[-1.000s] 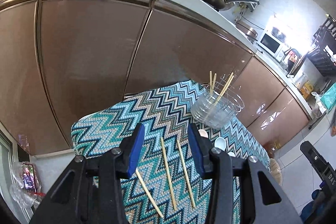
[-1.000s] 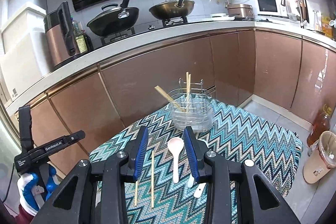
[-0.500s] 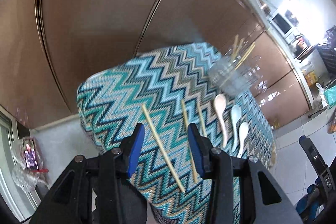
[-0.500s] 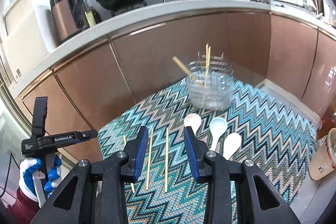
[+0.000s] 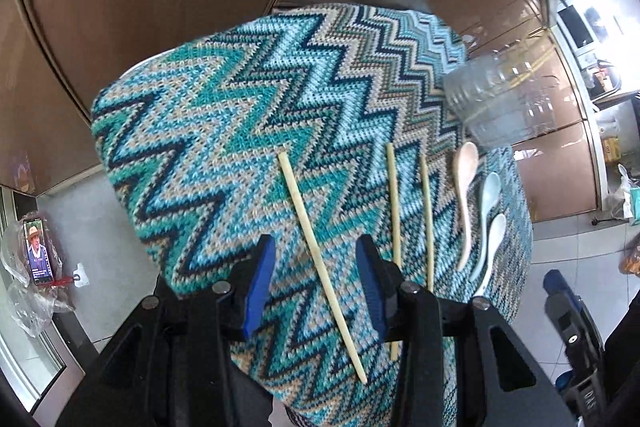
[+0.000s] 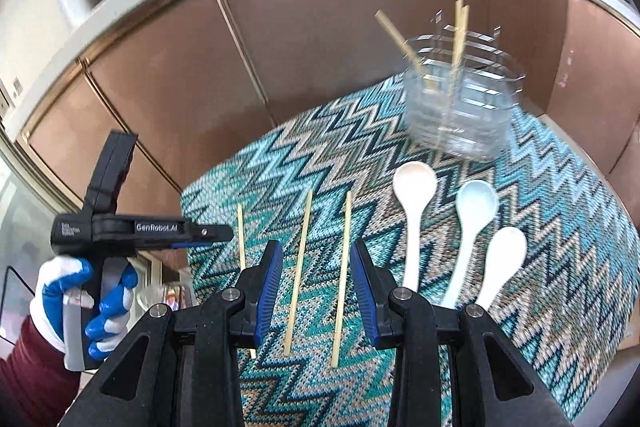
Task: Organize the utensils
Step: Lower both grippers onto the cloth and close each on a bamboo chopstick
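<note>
Here both claws hang released, gripping nothing: the left claw (image 5: 314,287) over one chopstick (image 5: 320,263) near the tabletop's (image 5: 192,131) left edge, the right claw (image 6: 318,289) over two chopsticks (image 6: 298,275). Three spoons (image 6: 472,227) lie beside them, before the holder (image 6: 460,107).

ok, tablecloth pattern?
Tablecloth: knitted zigzag chevrons in teal, light blue, beige and navy. Clearest in the left wrist view.
</note>
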